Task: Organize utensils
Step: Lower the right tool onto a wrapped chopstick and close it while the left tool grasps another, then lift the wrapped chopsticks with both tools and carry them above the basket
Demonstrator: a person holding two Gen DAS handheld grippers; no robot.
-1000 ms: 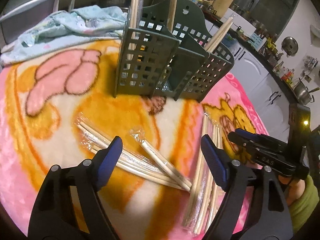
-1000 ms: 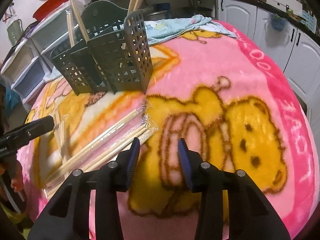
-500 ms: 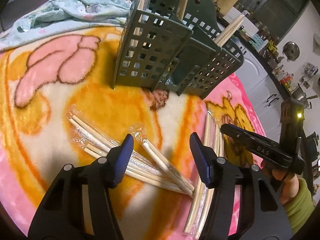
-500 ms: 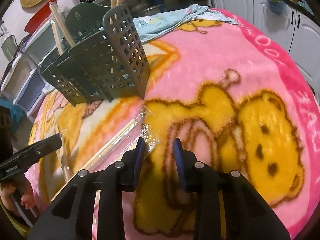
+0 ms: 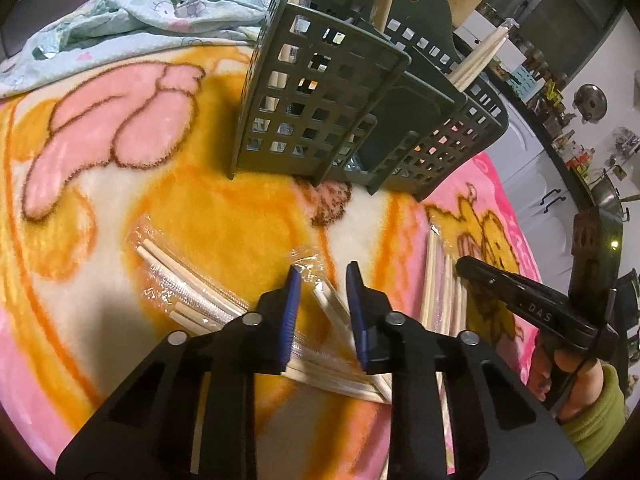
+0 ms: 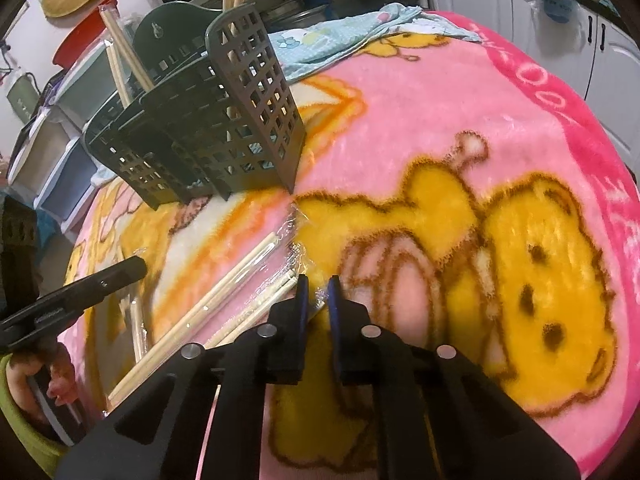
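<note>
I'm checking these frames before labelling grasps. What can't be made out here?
- Left wrist view: whether the left gripper pinches the wrapped chopsticks; its fingers cover the contact.
- Right wrist view: whether the right gripper pinches the plastic wrapper; too small.
- Both views: the utensil caddy contents, cut off by the top edge.

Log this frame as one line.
left tool: closing on wrapped chopsticks | right tool: closing on wrapper end | rack: upright on blanket
</note>
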